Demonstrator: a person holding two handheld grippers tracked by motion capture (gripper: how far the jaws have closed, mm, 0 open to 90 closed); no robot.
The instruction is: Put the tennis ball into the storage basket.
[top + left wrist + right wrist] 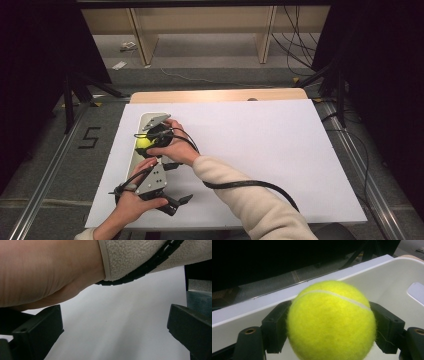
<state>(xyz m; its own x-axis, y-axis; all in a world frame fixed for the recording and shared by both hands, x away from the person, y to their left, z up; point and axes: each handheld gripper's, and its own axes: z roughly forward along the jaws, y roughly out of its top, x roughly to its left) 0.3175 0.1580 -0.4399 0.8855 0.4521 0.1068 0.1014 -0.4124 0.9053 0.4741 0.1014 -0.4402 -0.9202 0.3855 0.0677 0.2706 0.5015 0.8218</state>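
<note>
A yellow tennis ball is clamped between the black jaws of my right gripper, just over a long white tray. From above, the ball and right gripper sit over that tray at the left of the table. My left gripper is near the front edge, jaws wide apart and pointing right, with nothing between them. In the left gripper view its fingers frame bare white sheet, and the other arm's cream sleeve and cable cross above.
A white sheet covers most of the wooden table. Dark metal stands flank the table, and cables trail over the floor at the back right. A shelf frame stands beyond.
</note>
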